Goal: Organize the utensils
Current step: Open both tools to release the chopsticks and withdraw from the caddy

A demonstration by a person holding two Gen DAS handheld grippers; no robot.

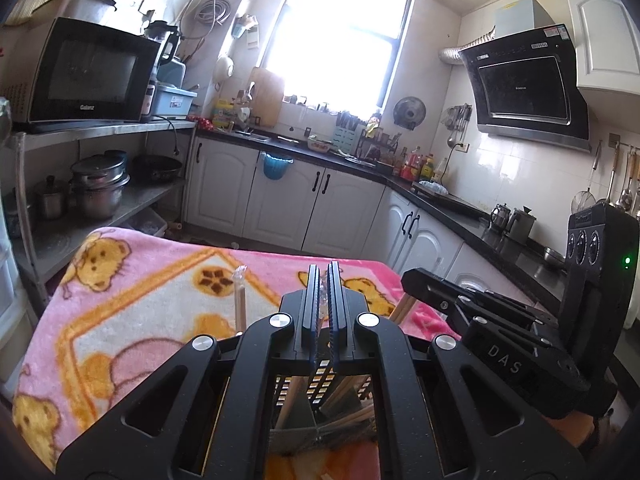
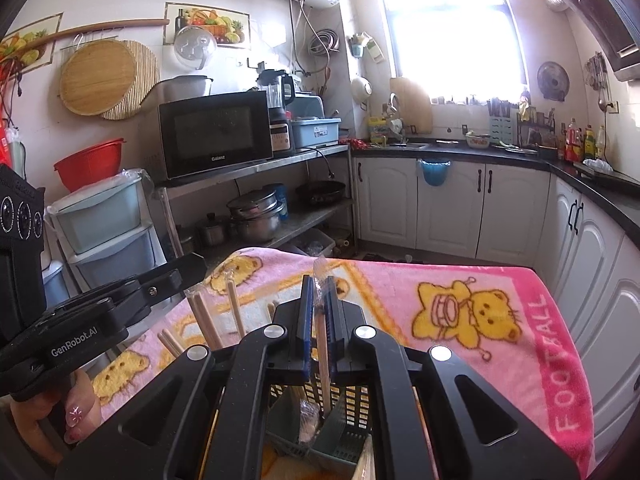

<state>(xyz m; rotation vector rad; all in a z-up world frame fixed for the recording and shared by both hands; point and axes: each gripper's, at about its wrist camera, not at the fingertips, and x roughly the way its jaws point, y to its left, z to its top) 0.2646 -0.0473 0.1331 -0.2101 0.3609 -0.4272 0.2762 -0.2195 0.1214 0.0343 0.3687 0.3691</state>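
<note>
- Pink fleece with yellow bears, a blanket [image 1: 132, 296], covers the tabletop in both wrist views.
- In the left wrist view, one wrapped chopstick pair [image 1: 240, 300] stands upright to the left of the left tongs [image 1: 324, 276], its clear wrapper tip poking up over the blanket.
- The left tongs are closed, the two blue-edged jaws almost meeting; a sliver of clear wrapper [image 1: 322, 294] sits between them, too small to say what it belongs to.
- Below those tongs, a dark slotted utensil basket [image 1: 320, 384] holds several wooden chopsticks leaning at angles.
- At the right of that view the right tongs show from the side, with the letters DAS on the black body.
- In the right wrist view, the left tongs [image 2: 192, 268] reach in from the left edge, held by a hand [image 2: 76, 412] with painted nails.
- Just right of them, loose wooden chopsticks [image 2: 204, 320] rise from the basket, tilted left.
- The right tongs [image 2: 319, 284] grip a plastic-wrapped chopstick [image 2: 322, 344] nearly upright, wrapper end above the jaws, lower end down inside the grey-green perforated basket [image 2: 340, 428].
- Another wrapped utensil [image 2: 309, 420] lies in the basket beside that stick.
- A white cabinet run with a black top lines the far wall and the right side.
</note>
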